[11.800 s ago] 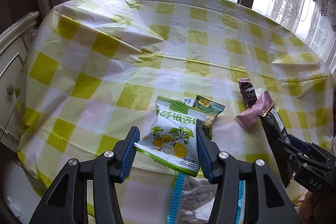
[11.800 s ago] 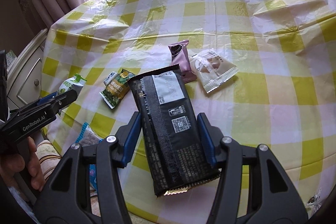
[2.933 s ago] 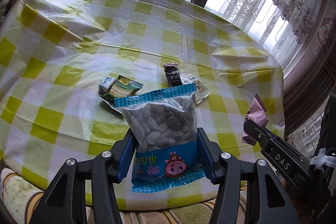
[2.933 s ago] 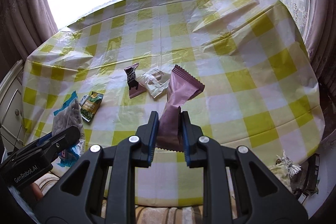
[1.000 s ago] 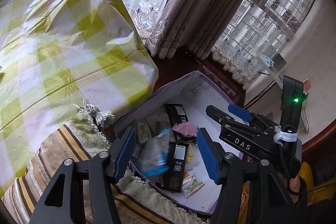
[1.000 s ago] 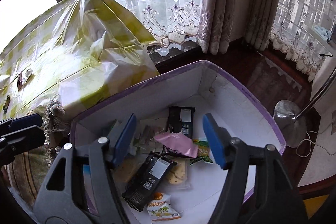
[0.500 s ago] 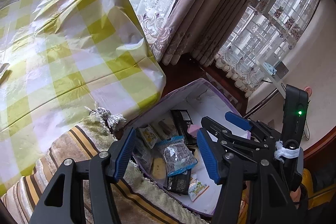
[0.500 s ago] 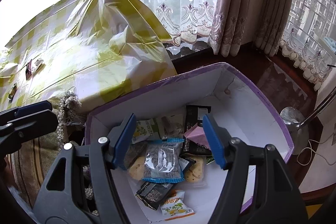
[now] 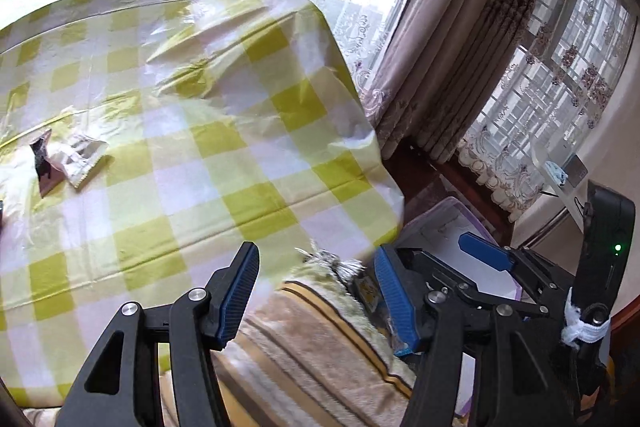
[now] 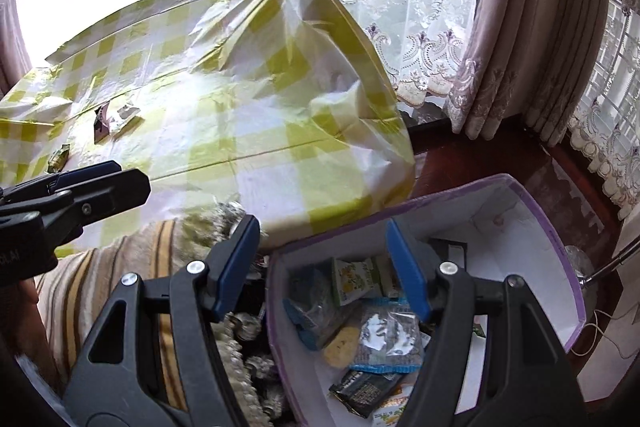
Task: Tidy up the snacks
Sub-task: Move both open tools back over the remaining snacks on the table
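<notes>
Now both the left gripper [image 9: 316,291] and right gripper [image 10: 320,267] are spread and empty, the box [image 10: 560,227] holds most snacks, yet two packets [image 9: 68,163] near the table's [image 9: 240,147] far side may get overlooked.

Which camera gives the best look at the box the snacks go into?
The right wrist view: it looks down into the open box, showing its white walls and snack packets inside. The left wrist view catches only a corner of the box, mostly hidden behind the jaws.

Empty tongs [image 10: 322,269], snacks [image 10: 352,281] in box [image 10: 560,239]
</notes>
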A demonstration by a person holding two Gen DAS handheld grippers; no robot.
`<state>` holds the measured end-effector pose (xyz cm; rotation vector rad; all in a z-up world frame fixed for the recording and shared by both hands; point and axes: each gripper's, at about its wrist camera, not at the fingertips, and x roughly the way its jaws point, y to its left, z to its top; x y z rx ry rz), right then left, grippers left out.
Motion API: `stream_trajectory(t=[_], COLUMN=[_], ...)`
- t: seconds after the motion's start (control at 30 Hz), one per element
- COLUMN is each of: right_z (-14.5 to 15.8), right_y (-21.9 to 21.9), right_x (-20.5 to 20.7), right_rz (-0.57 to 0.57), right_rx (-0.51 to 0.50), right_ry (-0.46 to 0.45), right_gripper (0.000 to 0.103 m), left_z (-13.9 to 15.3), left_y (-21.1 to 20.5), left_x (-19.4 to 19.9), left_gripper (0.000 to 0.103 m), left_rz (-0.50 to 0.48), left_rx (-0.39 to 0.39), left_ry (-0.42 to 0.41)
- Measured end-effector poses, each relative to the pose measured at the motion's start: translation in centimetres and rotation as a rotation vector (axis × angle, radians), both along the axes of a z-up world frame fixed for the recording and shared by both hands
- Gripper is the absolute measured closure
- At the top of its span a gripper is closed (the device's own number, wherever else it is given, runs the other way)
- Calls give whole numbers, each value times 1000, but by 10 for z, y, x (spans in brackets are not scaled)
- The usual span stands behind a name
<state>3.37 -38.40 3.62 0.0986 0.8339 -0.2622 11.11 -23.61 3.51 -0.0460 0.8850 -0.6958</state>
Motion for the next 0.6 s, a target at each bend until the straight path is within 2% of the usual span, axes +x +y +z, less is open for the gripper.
stream_trajectory(t=[0.33, 0.6], right_z=[11, 14], right_y=[70, 119], right_x=[67, 123], right_rz=[127, 184], right_rx=[9, 36], right_ry=[-31, -51], right_gripper=[34, 33], left_z=[2, -15], left_y=[89, 159], left_x=[67, 115], left_gripper=[42, 42], left_rz=[170, 294], left_rx=[63, 75], left_ry=[-35, -3])
